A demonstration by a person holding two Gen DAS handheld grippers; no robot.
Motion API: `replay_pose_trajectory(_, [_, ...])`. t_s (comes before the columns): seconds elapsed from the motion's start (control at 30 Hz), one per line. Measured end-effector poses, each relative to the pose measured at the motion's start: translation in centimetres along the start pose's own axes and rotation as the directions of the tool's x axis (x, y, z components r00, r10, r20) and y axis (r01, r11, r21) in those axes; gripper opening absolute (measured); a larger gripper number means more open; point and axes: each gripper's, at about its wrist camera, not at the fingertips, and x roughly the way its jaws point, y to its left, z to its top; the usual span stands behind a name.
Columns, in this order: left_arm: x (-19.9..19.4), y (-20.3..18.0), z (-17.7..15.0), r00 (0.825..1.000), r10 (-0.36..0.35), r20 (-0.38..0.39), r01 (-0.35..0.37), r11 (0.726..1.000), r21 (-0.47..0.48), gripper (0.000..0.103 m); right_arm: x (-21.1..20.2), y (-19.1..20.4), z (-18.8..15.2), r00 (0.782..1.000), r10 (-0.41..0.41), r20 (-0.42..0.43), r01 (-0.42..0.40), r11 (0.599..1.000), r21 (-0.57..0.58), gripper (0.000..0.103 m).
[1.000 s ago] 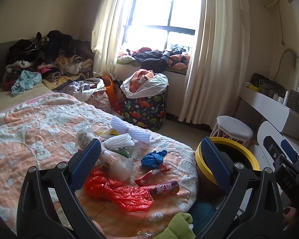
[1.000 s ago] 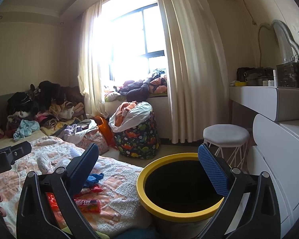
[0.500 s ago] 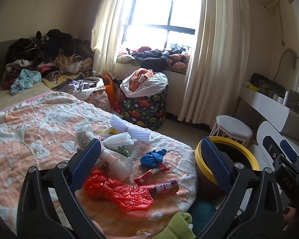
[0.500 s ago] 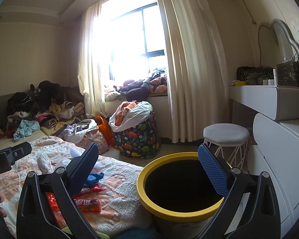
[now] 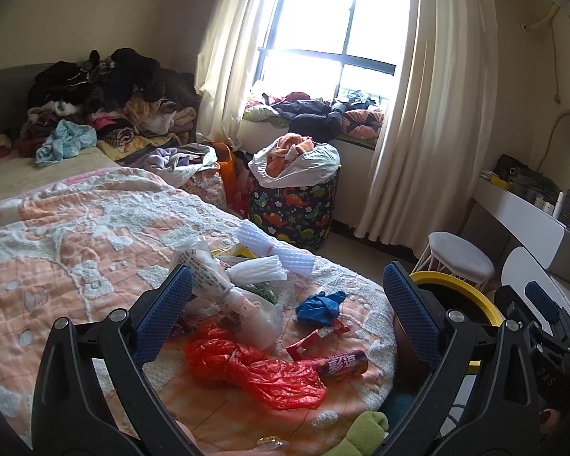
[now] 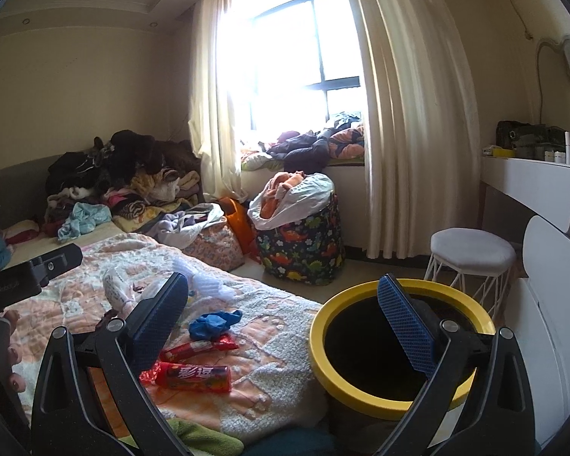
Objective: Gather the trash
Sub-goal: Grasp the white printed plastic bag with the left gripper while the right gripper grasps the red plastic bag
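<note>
**Hovering over the litter, nothing picked yet**

Holding both grippers above the bed (image 5: 76, 250), we have not yet taken hold of anything. Our left gripper (image 5: 285, 315) is spread wide with nothing between its pads; in its view the trash lies at lower centre: a red bag (image 5: 254, 372), a red tube (image 5: 342, 365), a red wrapper (image 5: 317, 338), a blue glove (image 5: 319, 306) just above it, and a clear bag (image 5: 247, 311) with white foam (image 5: 260, 269) behind. Our right gripper (image 6: 285, 326) is likewise spread and empty, and in its view the yellow-rimmed bin (image 6: 399, 345) fills the lower right, standing just beside the bed's corner, with the tube (image 6: 193, 377) and glove (image 6: 212, 323) at lower left.

We judge this to be the start of a pick: choosing a piece. The next move calls for lowering the left gripper onto one item, likely the red bag or the tube nearest its pads, closing on it without catching the quilt, then carrying it right to the bin.
</note>
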Motion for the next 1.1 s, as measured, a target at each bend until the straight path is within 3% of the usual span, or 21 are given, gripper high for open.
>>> replay_pose_trajectory(0.37, [0.5,4.3,0.4,0.996,0.084,-0.001,-0.084,0.995,-0.061,0.092,2.2,4.7,-0.1,0.985,0.15,-0.081,-0.155,0.986,-0.067,0.097])
replay_pose_trajectory(0.53, [0.9,6.6,0.5,0.993,0.119,-0.023,-0.12,0.988,-0.096,0.092,3.0,7.4,-0.4,0.962,0.234,-0.141,-0.249,0.963,-0.102,0.097])
replay_pose_trajectory(0.67, [1.9,8.8,0.3,0.989,0.132,-0.069,-0.141,0.981,-0.132,0.092,3.9,9.6,-1.2,0.926,0.304,-0.223,-0.338,0.932,-0.132,0.097])
replay_pose_trajectory(0.97, [5.3,11.2,-0.1,0.986,0.022,-0.163,-0.048,0.986,-0.158,0.092,5.4,13.5,-3.4,0.855,0.358,-0.374,-0.462,0.854,-0.239,0.097])
replay_pose_trajectory(1.1, [7.7,10.5,0.0,0.976,-0.035,-0.214,0.003,0.99,-0.144,0.092,6.2,14.8,-4.6,0.843,0.333,-0.423,-0.485,0.81,-0.33,0.097])
